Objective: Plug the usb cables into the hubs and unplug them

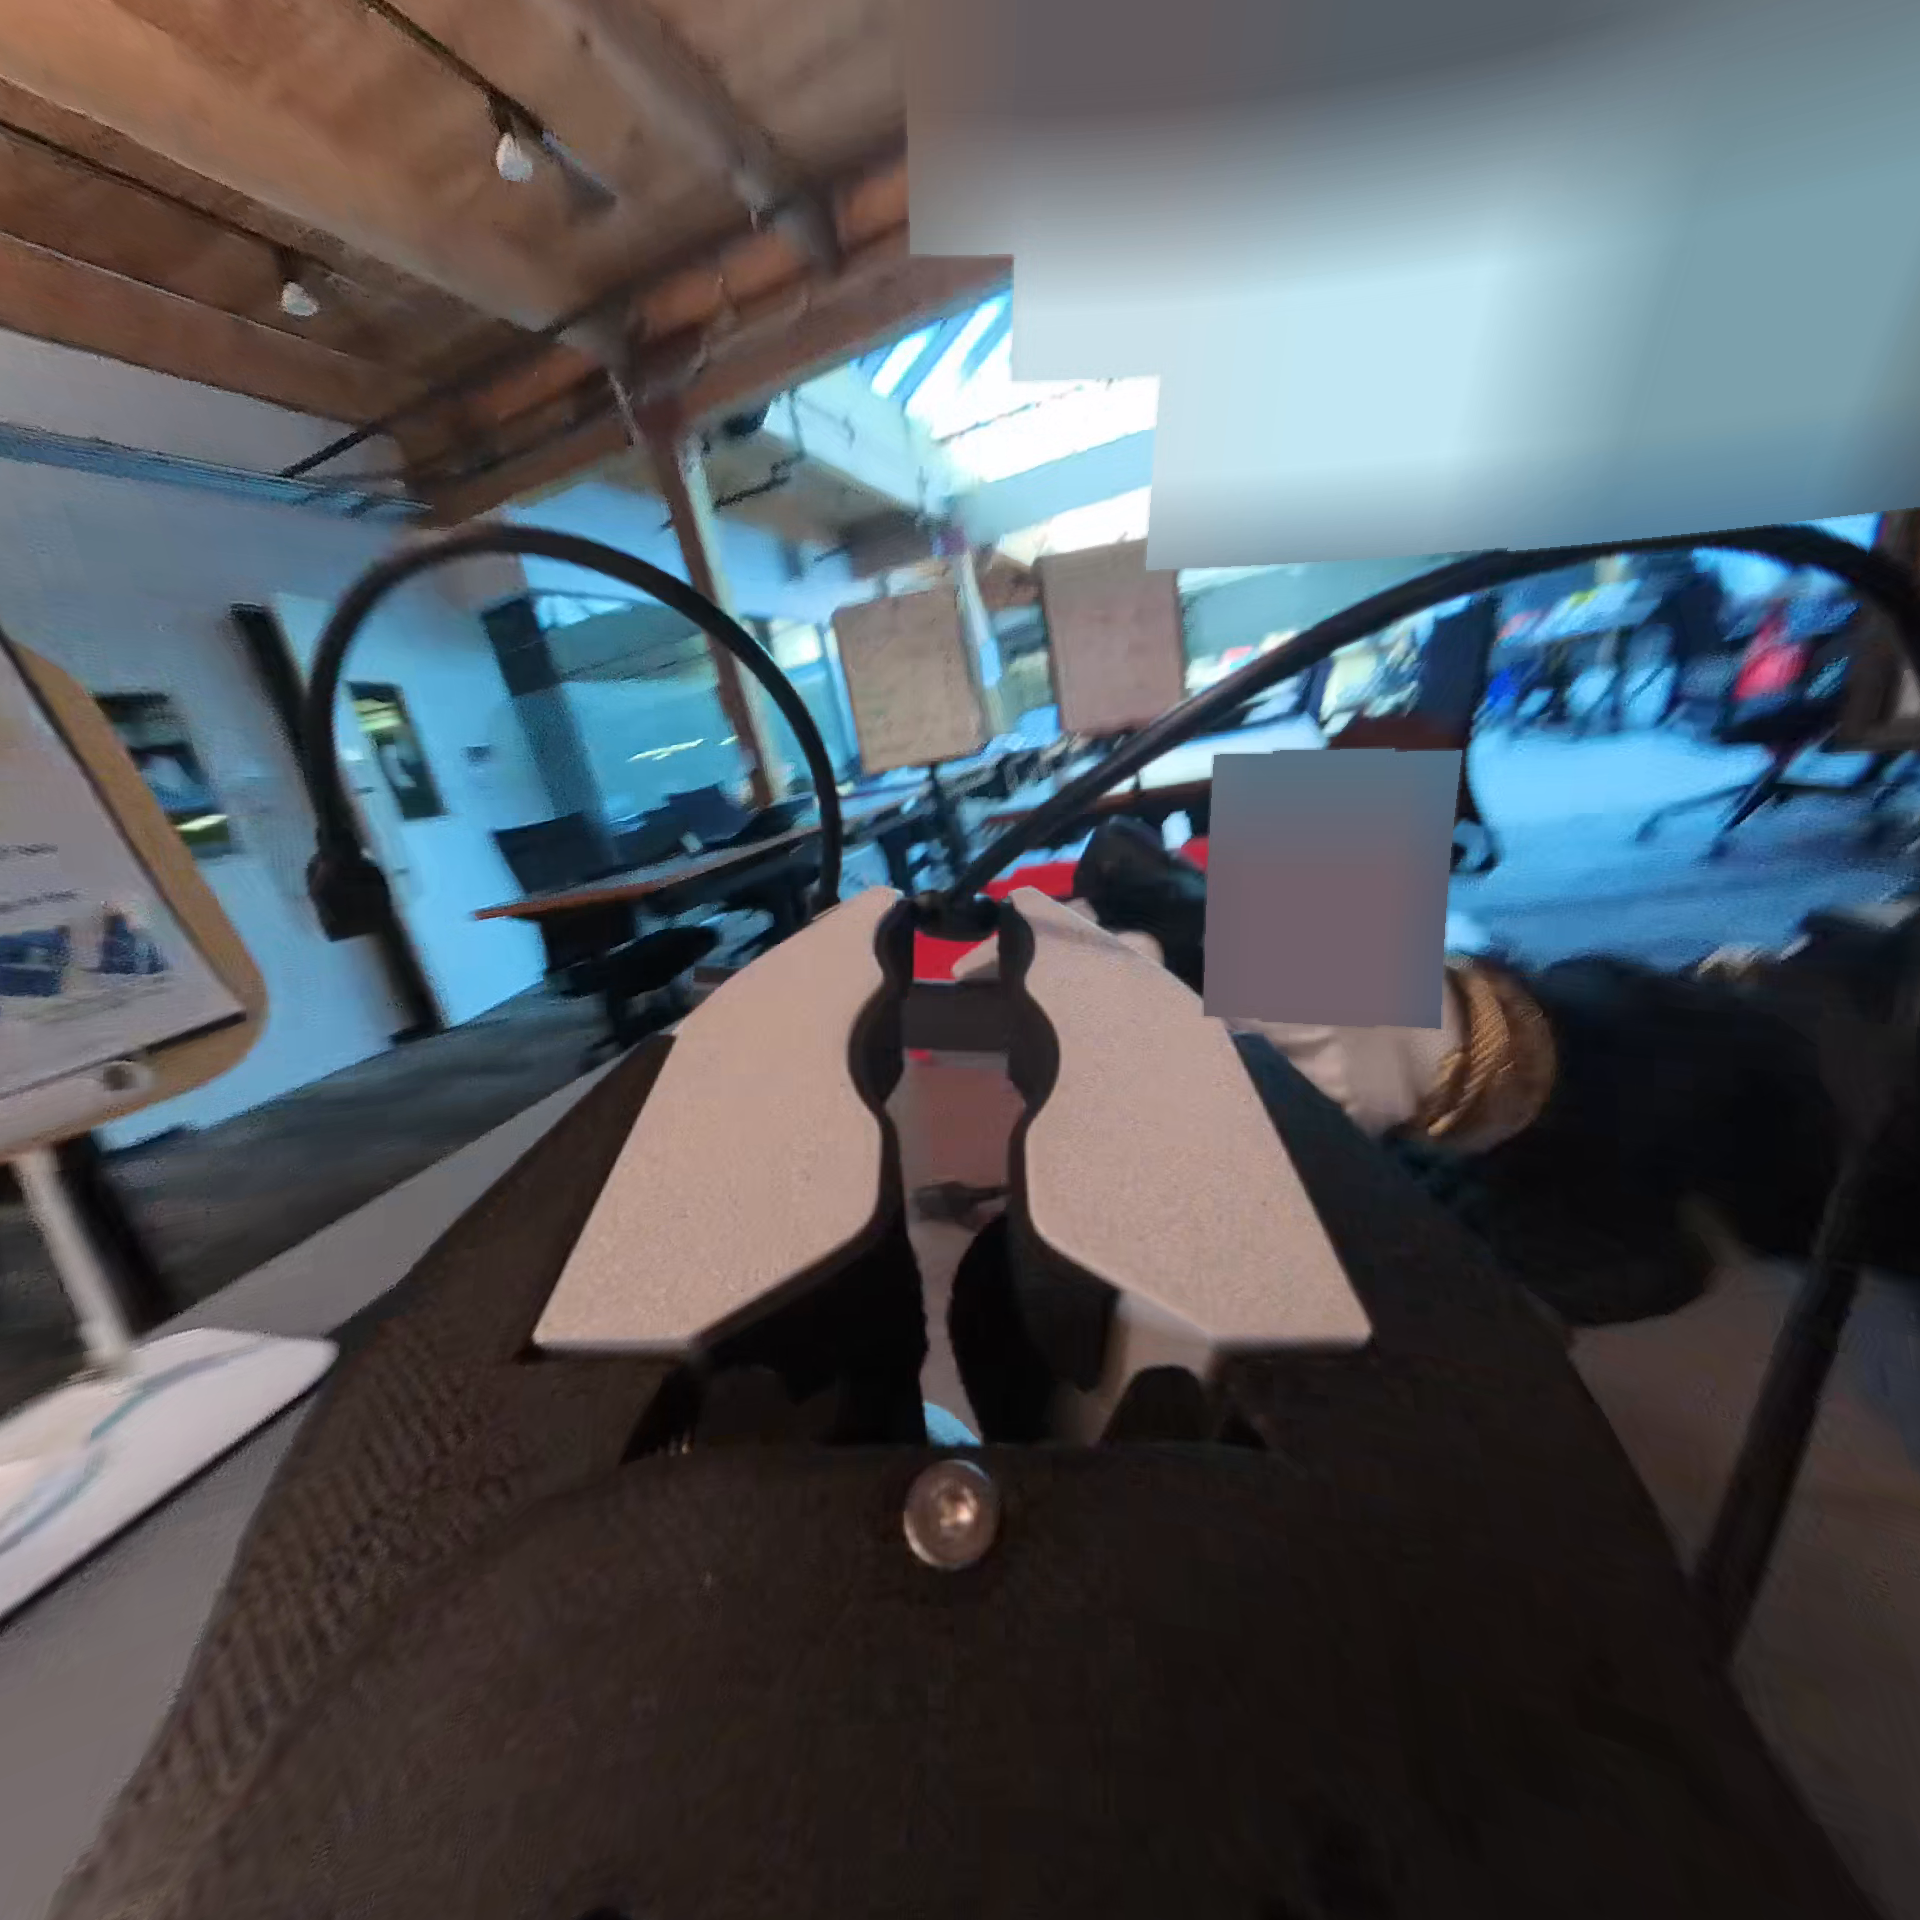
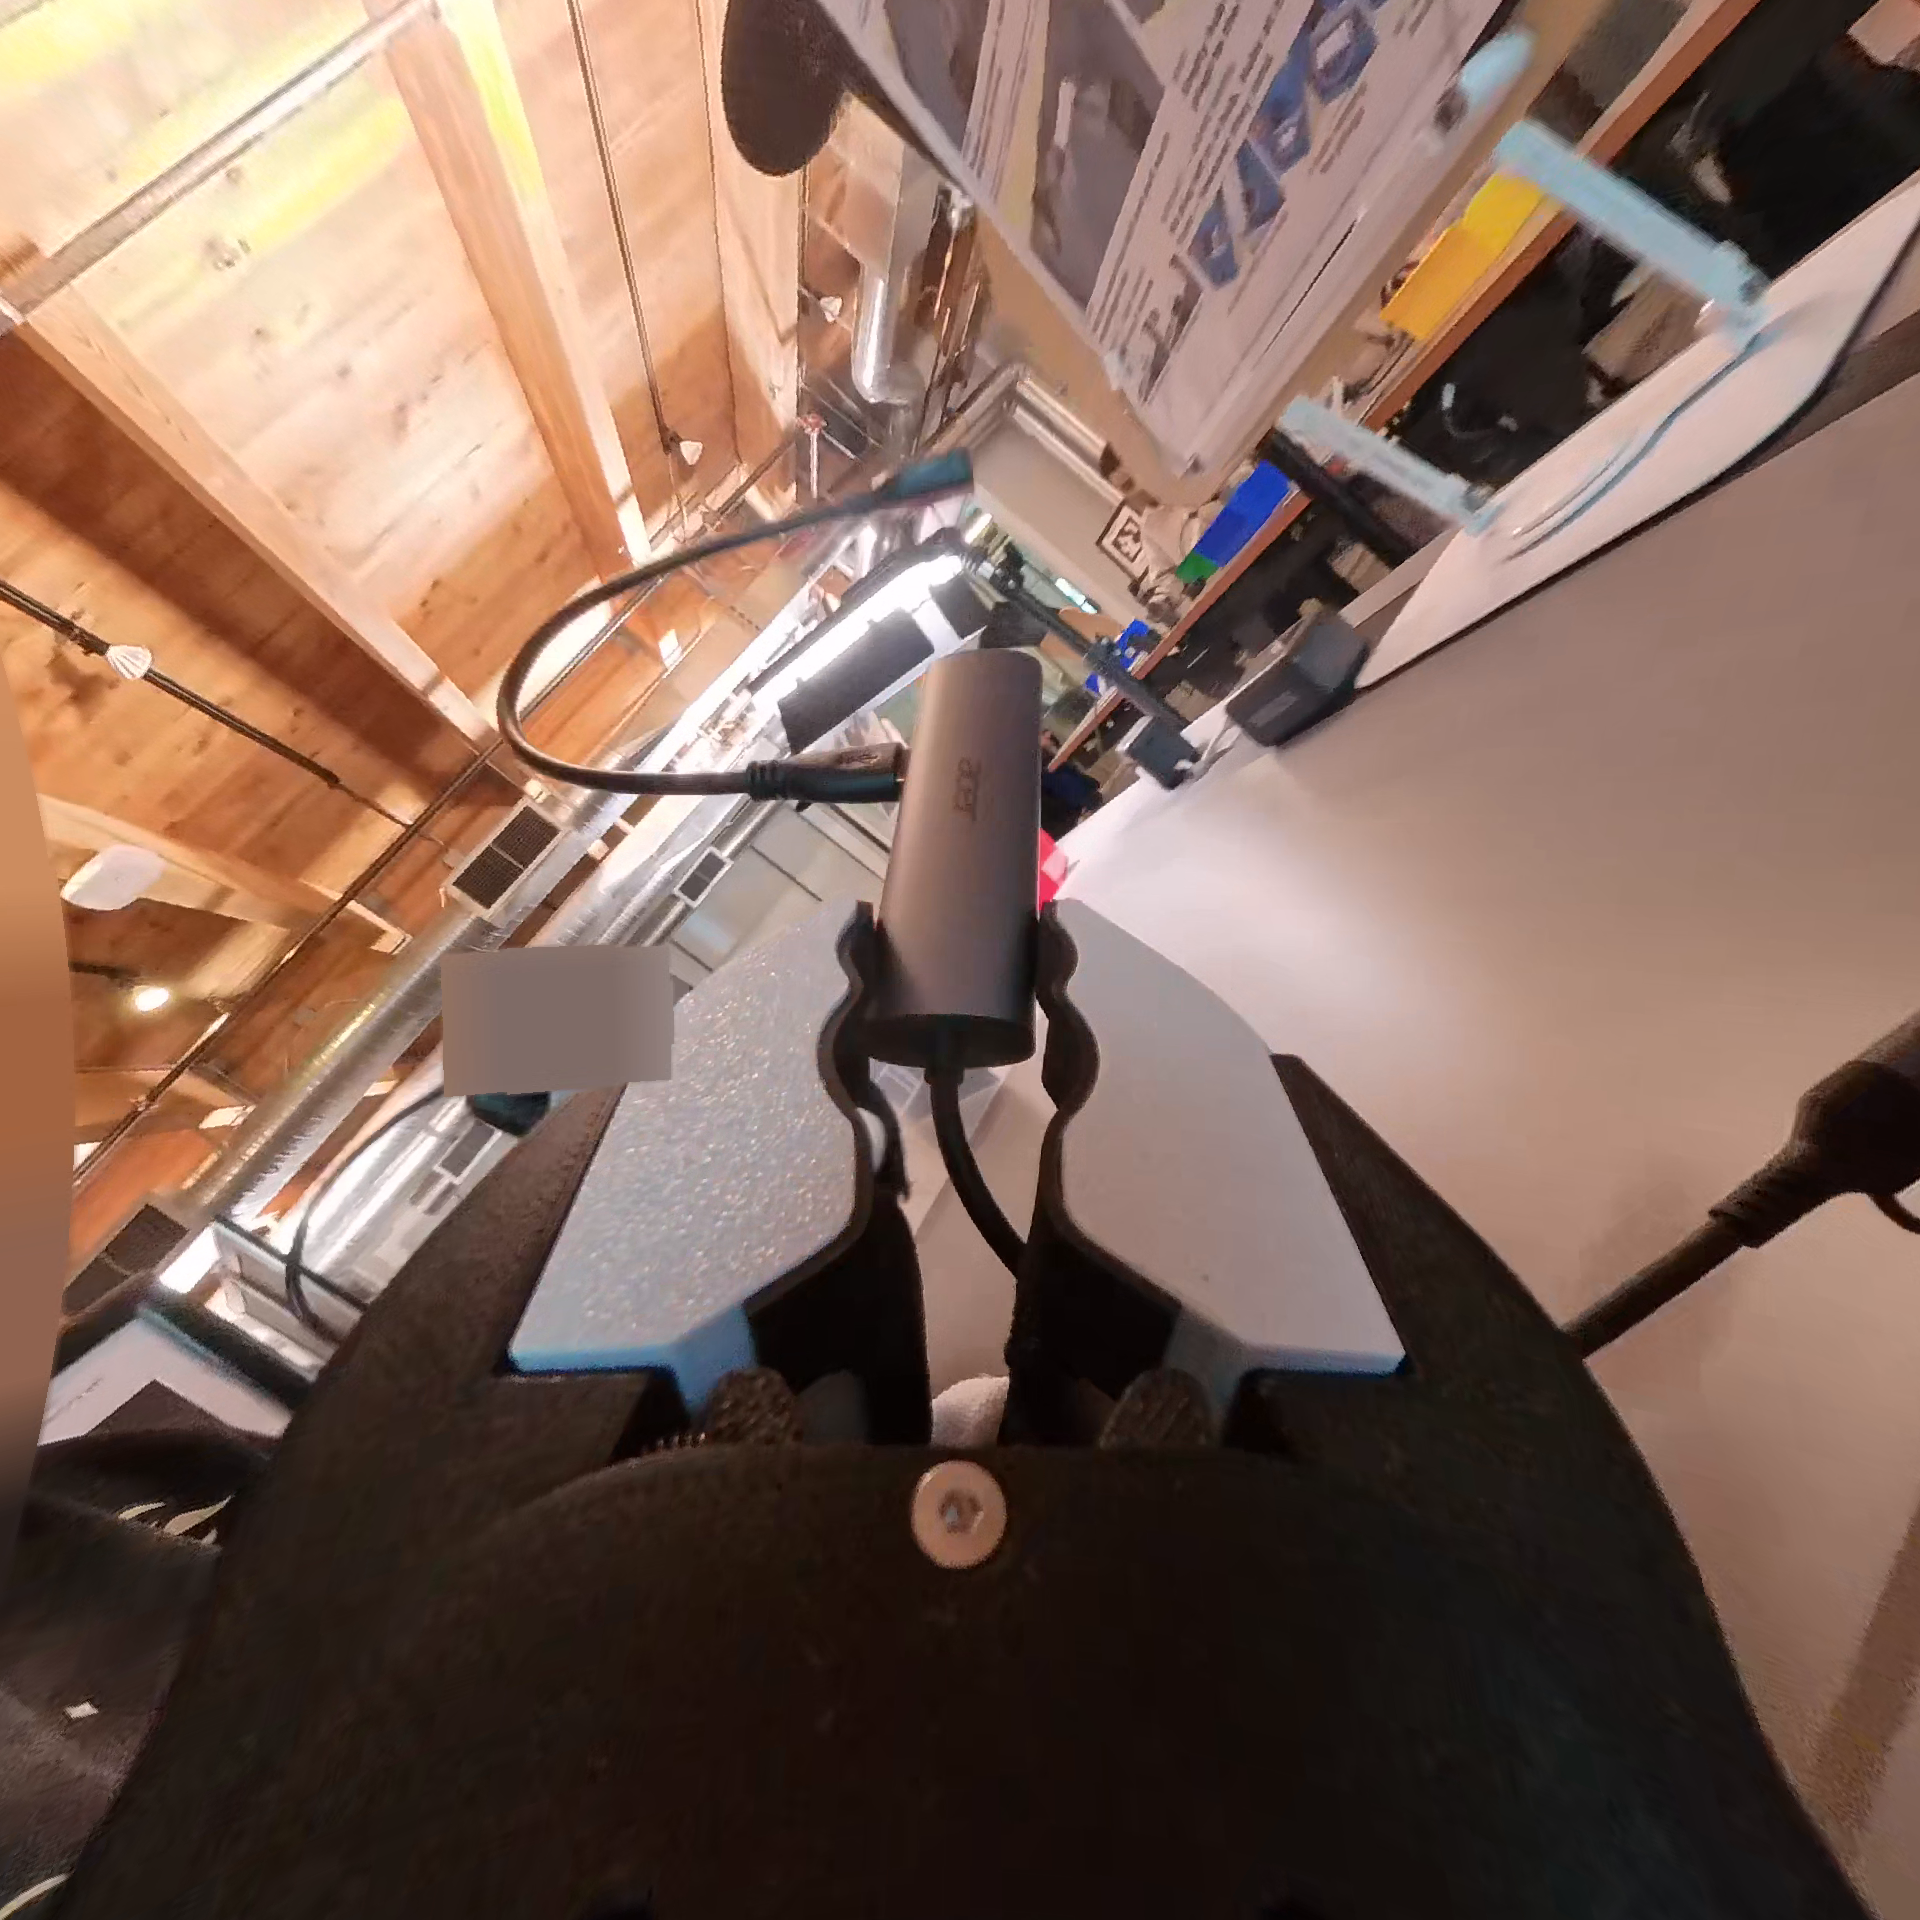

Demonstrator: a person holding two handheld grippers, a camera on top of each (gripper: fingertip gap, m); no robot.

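Hub point(image 2: 961, 842) in right gripper point(image 2: 951, 935), cable point(image 2: 623, 748) plugged in

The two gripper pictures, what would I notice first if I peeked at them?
First, the dark grey hub sticking up between the fingers of the right gripper, with a short black cable plugged into its side and looping up toward the wooden ceiling. In the left wrist view, the left gripper pinches black cables at its tips, and they arch off to both sides.
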